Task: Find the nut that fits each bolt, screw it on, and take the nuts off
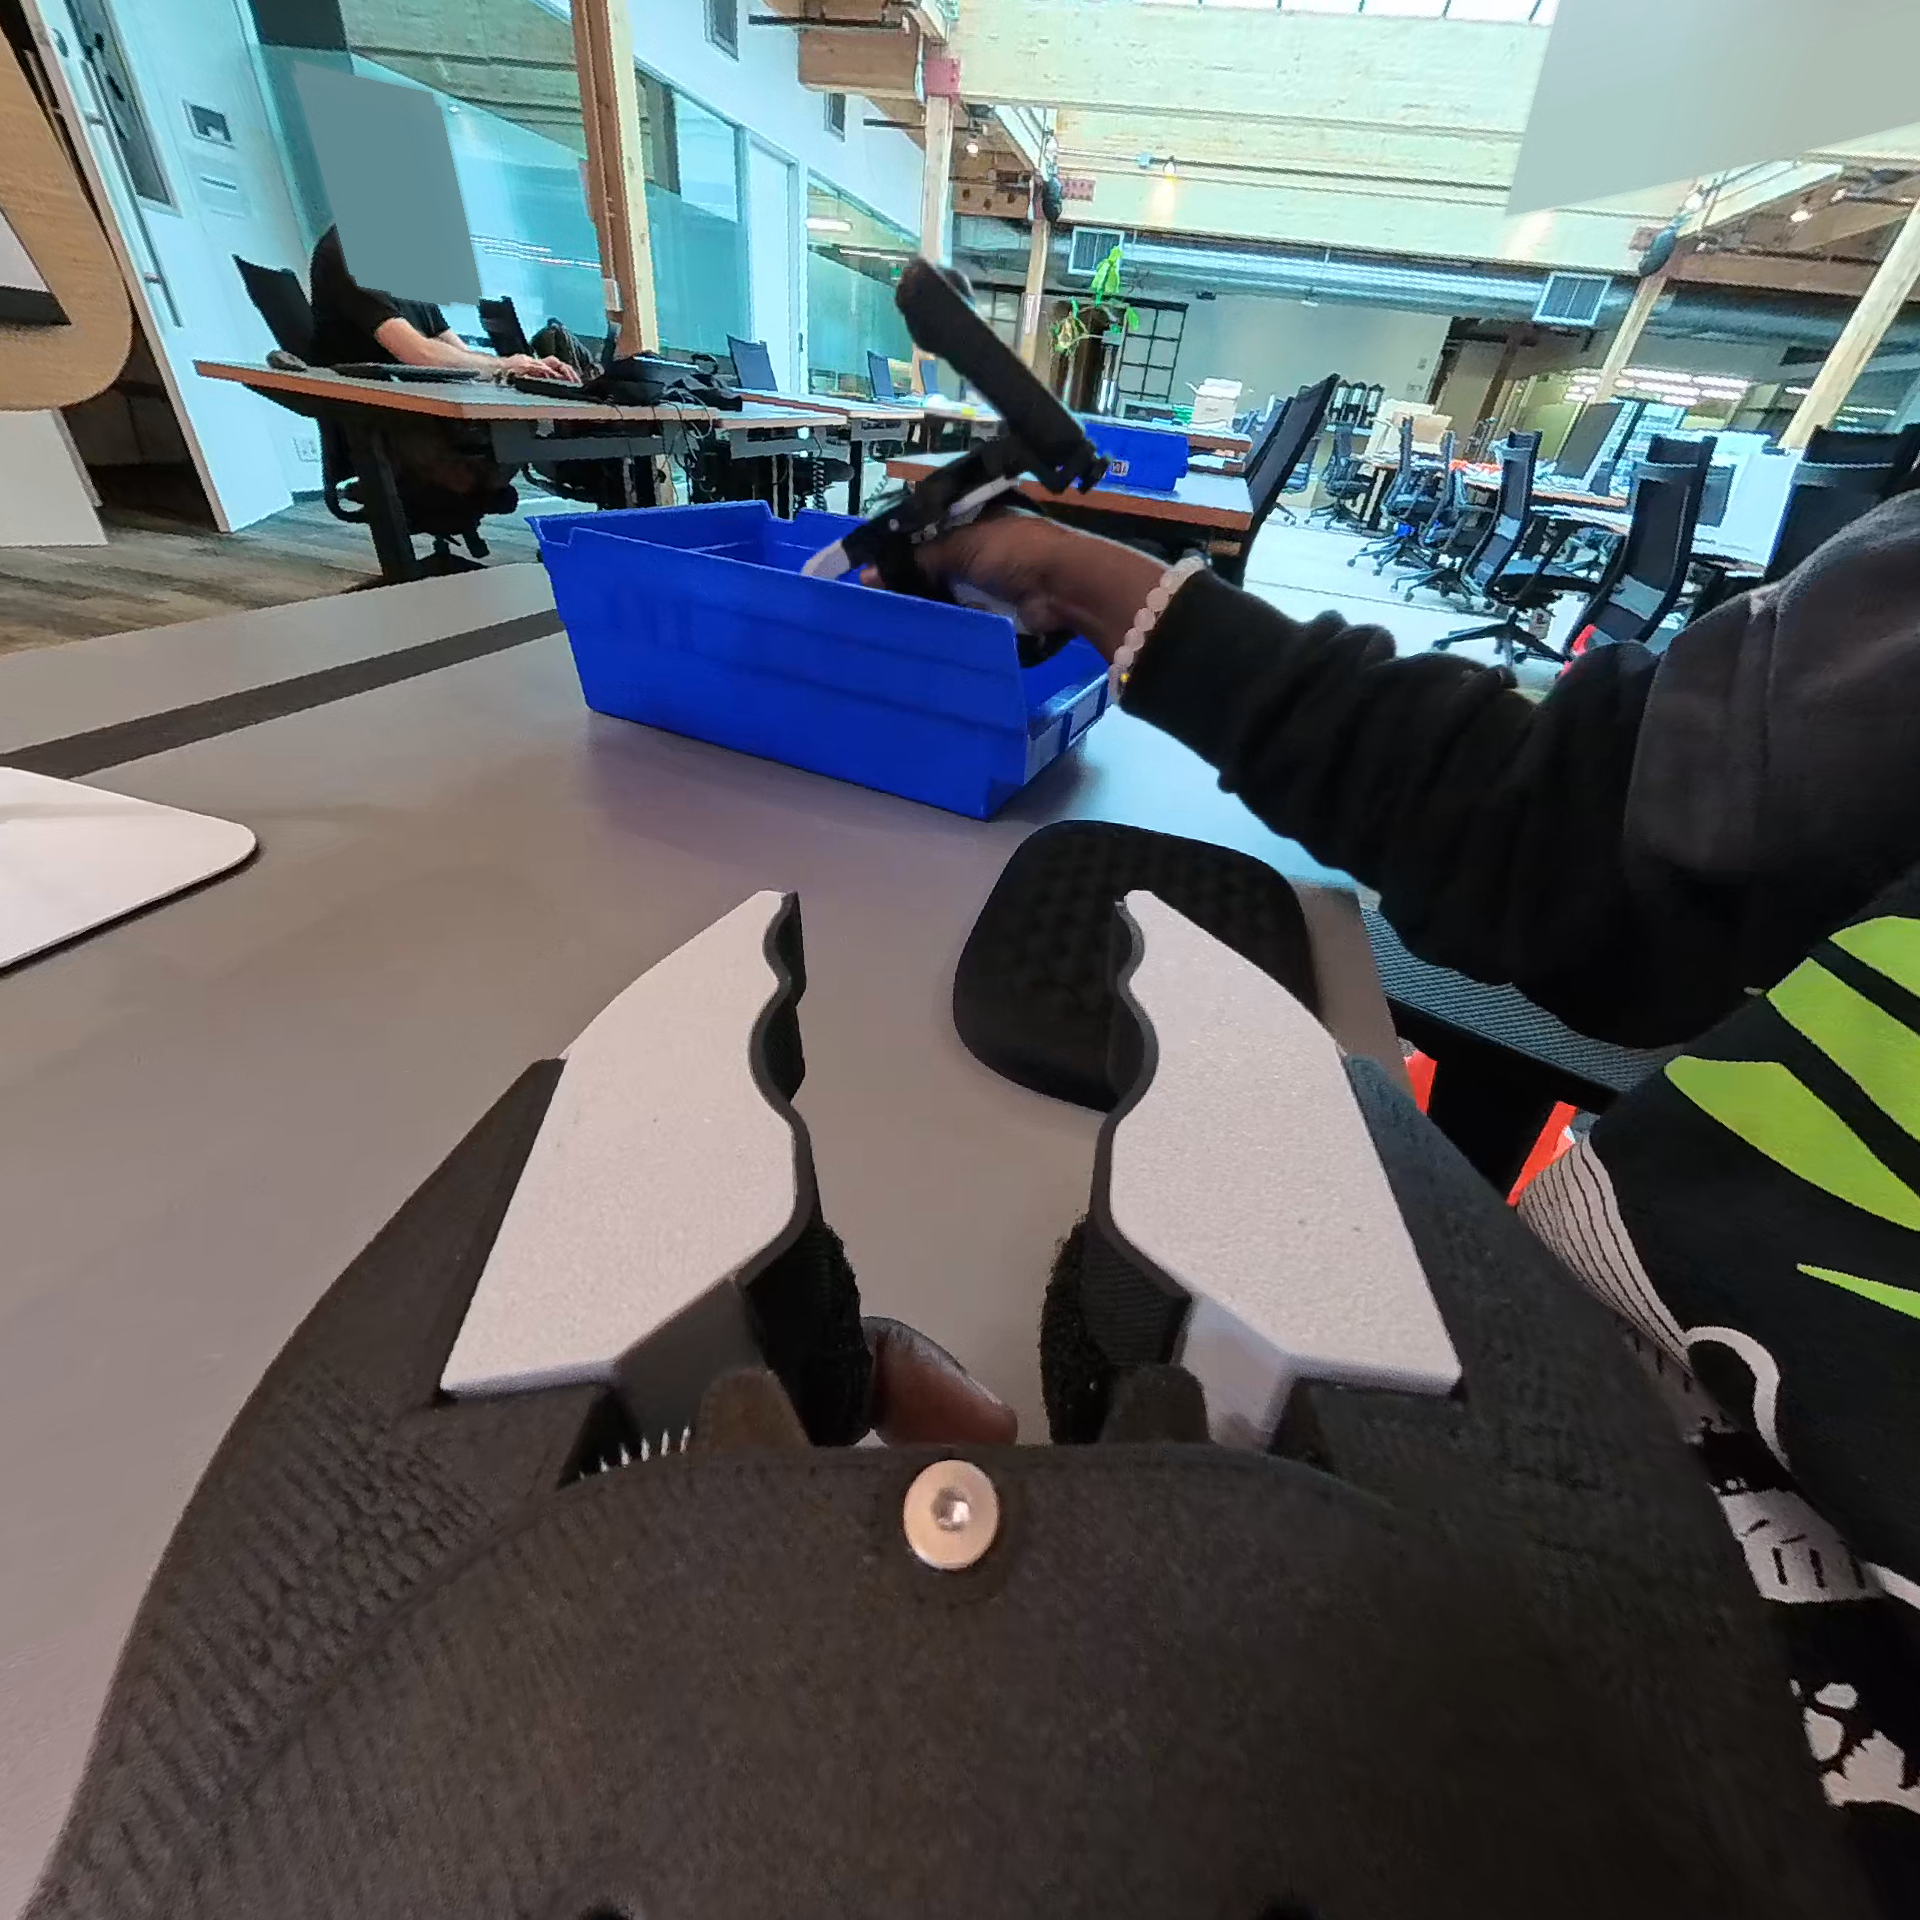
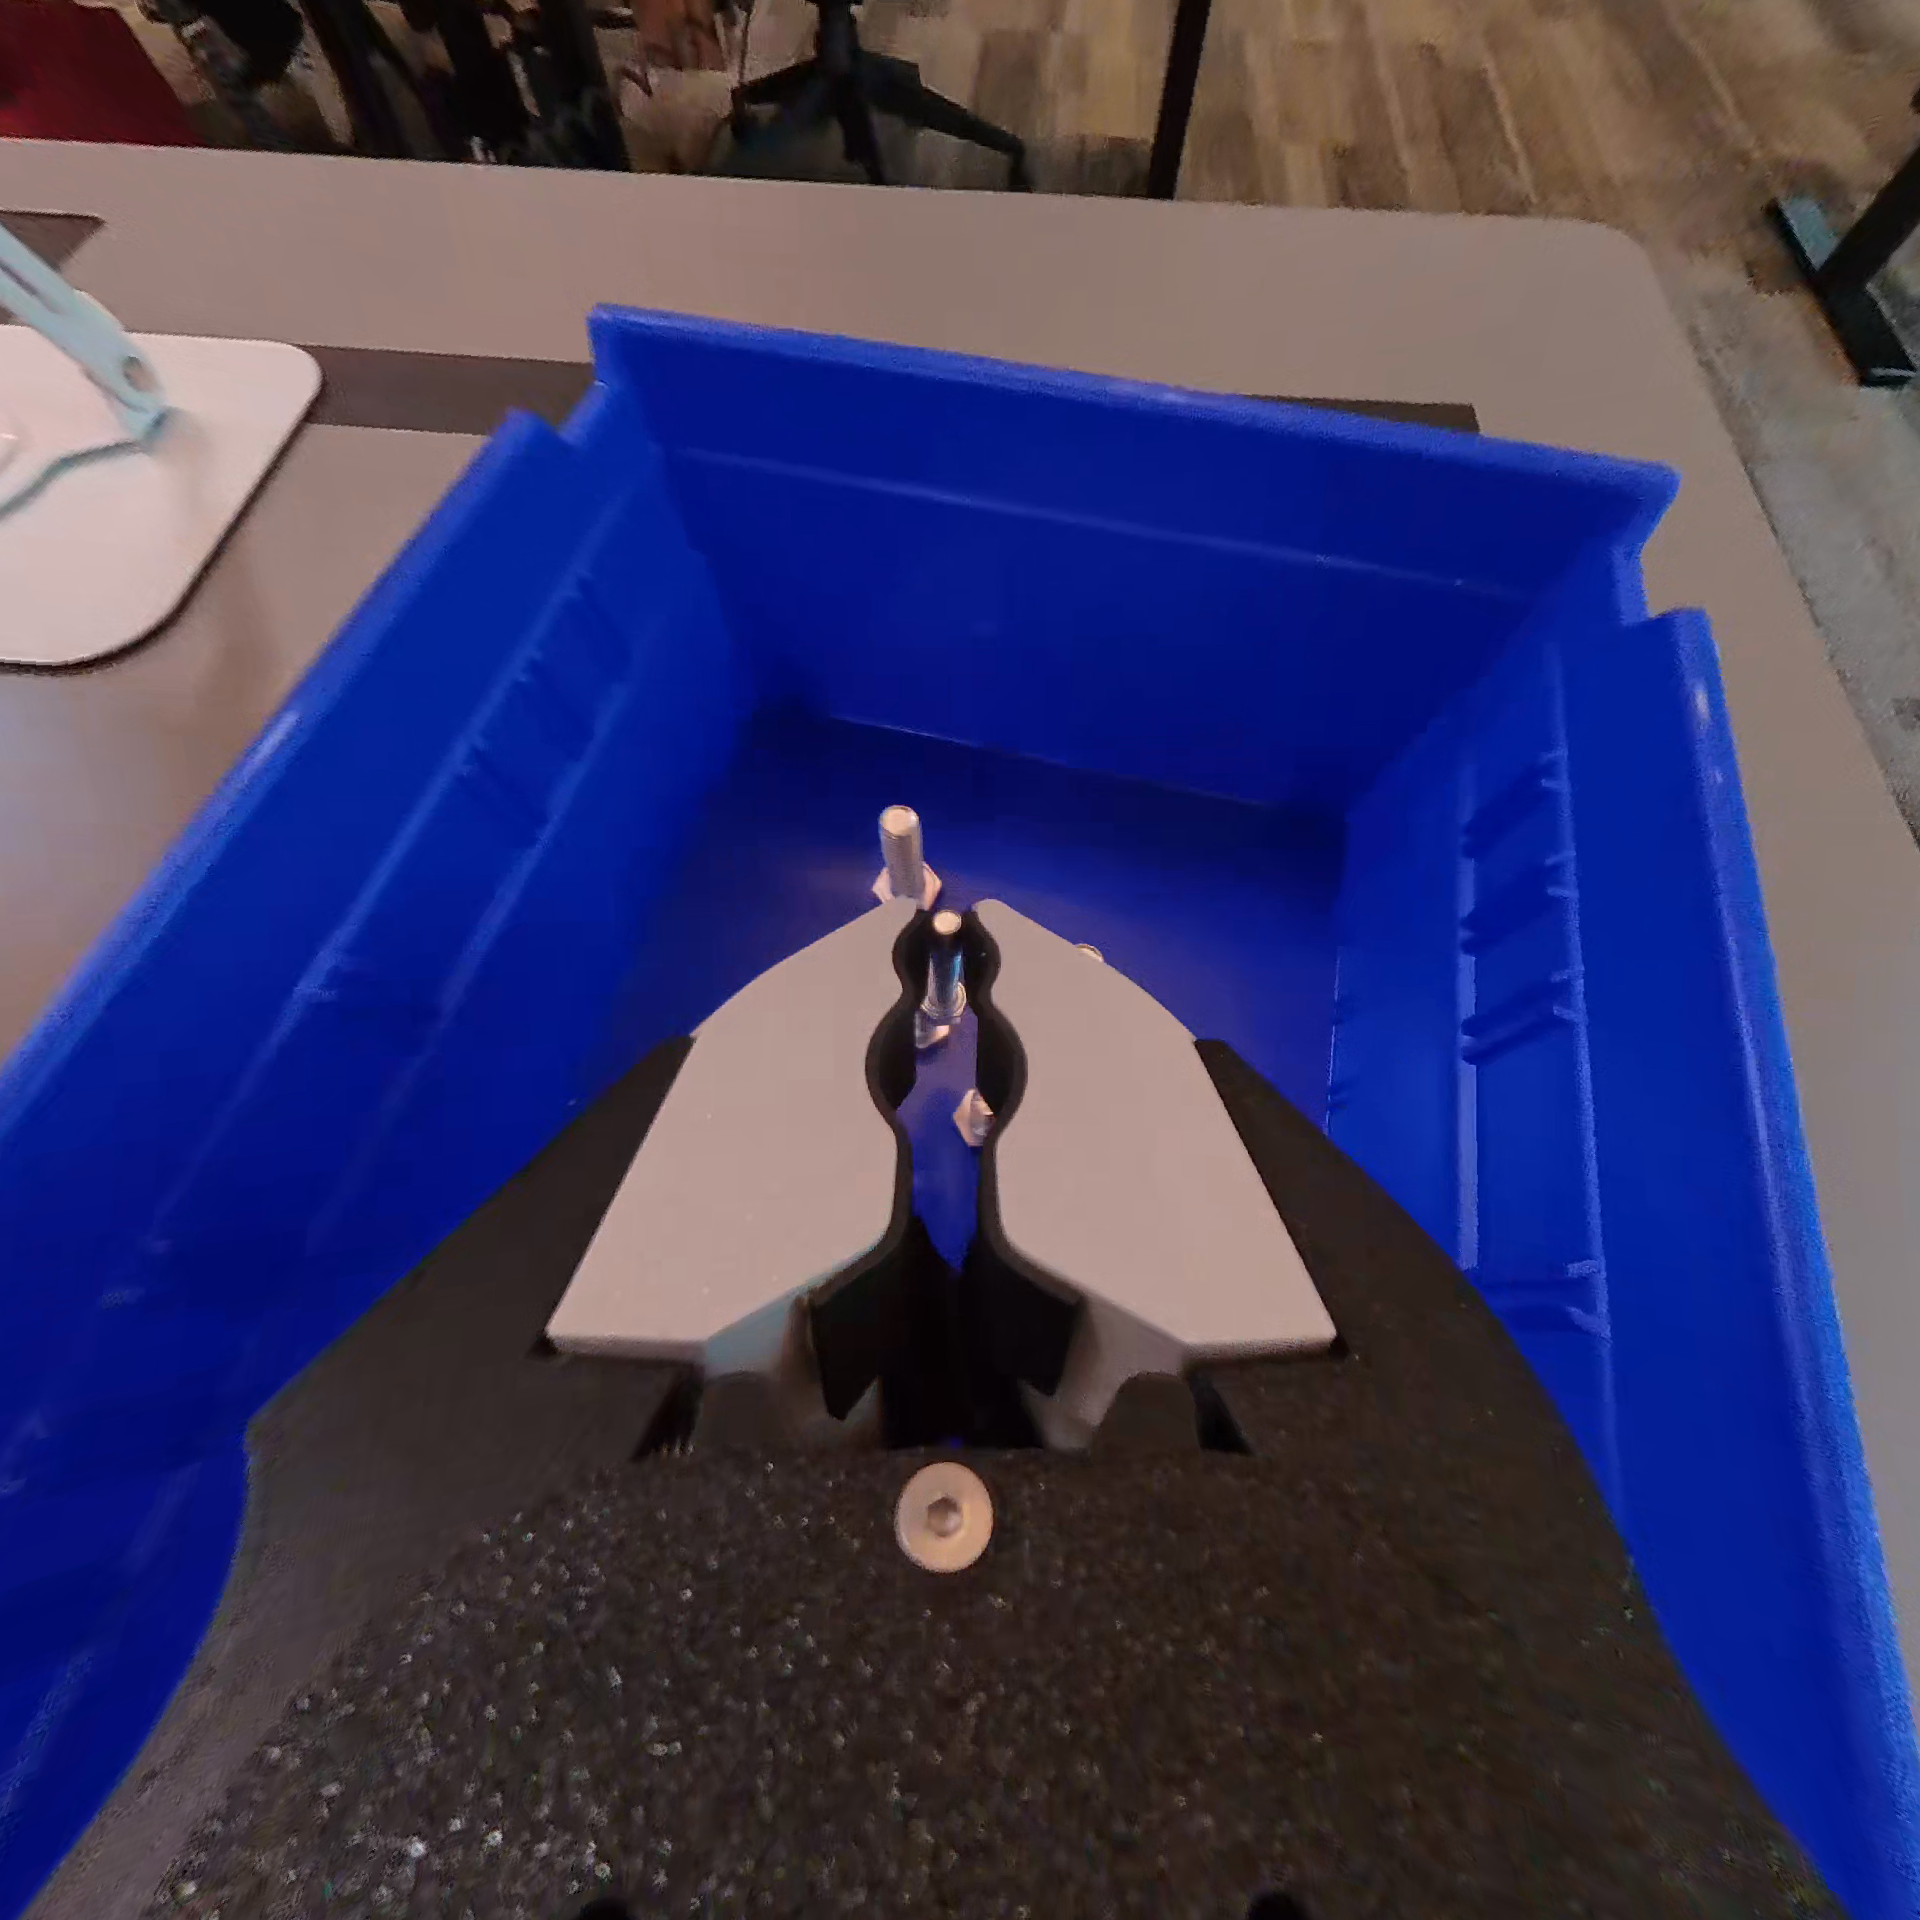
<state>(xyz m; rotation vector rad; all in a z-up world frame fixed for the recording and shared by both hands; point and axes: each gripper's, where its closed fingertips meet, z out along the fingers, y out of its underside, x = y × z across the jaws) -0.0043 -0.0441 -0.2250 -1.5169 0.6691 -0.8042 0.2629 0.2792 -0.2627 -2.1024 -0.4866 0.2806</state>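
Note:
A blue bin (image 1: pixel 790 675) stands on the grey table (image 1: pixel 436 883). In the right wrist view, bolts stand upright on the bin (image 2: pixel 1039 582) floor. One bolt (image 2: pixel 902 854) with a nut at its foot stands just past my fingertips. My right gripper (image 2: pixel 937 909) is closed around the top of a second upright bolt (image 2: pixel 943 977), which sits in the front notch between the pads. A loose nut (image 2: pixel 971 1117) lies below the jaws. The left wrist view shows the right gripper (image 1: pixel 831 561) dipping into the bin. My left gripper (image 1: pixel 961 904) is open and empty above the table.
A white flat stand base (image 1: pixel 94 852) lies at the left, also seen in the right wrist view (image 2: pixel 125 499). A black mesh pad (image 1: pixel 1049 935) sits under my left gripper's right finger. The person's dark sleeve (image 1: pixel 1403 748) crosses from the right. Office desks and chairs stand behind. Spacing between my two grippers at the tips: around 40 centimetres.

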